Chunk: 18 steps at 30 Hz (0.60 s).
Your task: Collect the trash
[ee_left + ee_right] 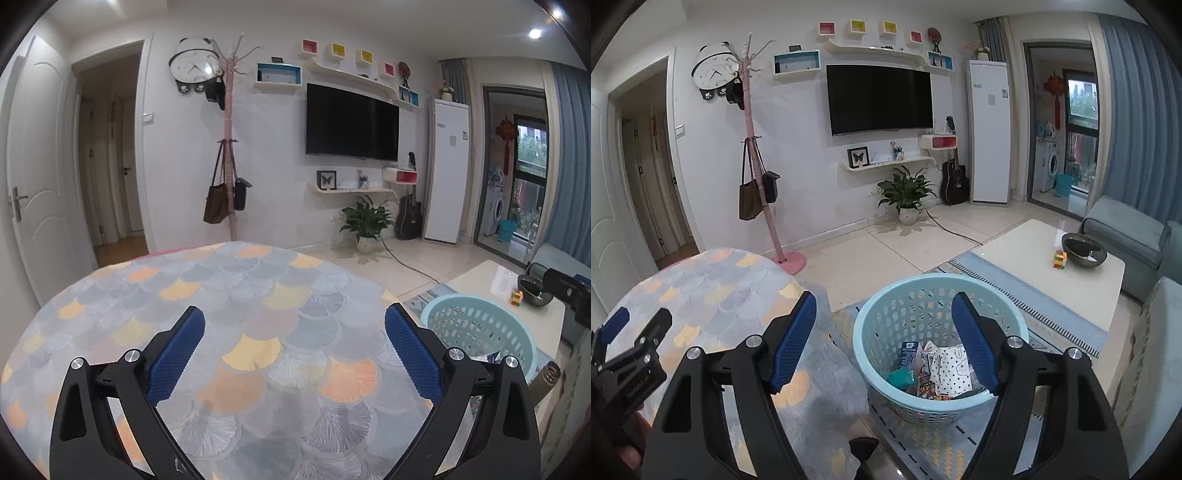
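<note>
A light blue plastic basket (871,325) stands on the floor rug beside the round table and holds several pieces of trash (938,365), among them wrappers and a dotted paper. The basket also shows in the left wrist view (480,325) at the right. My right gripper (884,325) is open and empty, above the basket's left rim. My left gripper (295,328) is open and empty over the round table (240,314), which has a fan-pattern cloth. The left gripper also shows in the right wrist view (628,332) at the far left.
A white coffee table (1034,254) with a dark bowl (1084,249) and a small coloured cube (1059,258) stands to the right. A blue sofa (1126,236) is behind it. A pink coat rack (768,206), a potted plant (905,195) and a floor cable stand toward the wall.
</note>
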Tool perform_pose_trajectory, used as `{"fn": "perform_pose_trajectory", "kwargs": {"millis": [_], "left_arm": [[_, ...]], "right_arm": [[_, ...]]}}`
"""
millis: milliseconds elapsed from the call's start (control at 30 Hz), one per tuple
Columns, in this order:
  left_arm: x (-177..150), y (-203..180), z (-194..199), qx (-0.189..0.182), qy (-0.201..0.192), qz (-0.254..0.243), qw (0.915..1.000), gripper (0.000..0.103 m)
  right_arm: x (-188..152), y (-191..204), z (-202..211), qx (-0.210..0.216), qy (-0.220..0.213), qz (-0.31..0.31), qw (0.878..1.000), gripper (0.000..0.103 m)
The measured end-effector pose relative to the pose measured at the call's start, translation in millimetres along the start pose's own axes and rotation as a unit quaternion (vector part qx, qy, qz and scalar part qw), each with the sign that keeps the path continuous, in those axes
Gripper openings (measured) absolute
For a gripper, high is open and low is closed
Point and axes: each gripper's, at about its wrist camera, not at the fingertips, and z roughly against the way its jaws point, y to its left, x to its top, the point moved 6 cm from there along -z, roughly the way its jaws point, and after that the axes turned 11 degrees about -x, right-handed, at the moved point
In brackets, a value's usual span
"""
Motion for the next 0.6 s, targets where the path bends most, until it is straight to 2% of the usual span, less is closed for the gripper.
{"fn": "perform_pose_trajectory", "kwargs": {"millis": [300, 600], "left_arm": [[-4.9, 2.4, -3.8, -0.013, 0.014, 0.013, 0.9997, 0.095], [-9.0, 1.9, -1.7, -0.02, 0.014, 0.027, 0.9993, 0.095]], "right_arm": [[-1.0, 5.2, 3.8, -0.005, -0.018, 0.006, 1.0, 0.072], [1.1, 4.3, 2.5, -0.005, -0.017, 0.006, 1.0, 0.072]]}}
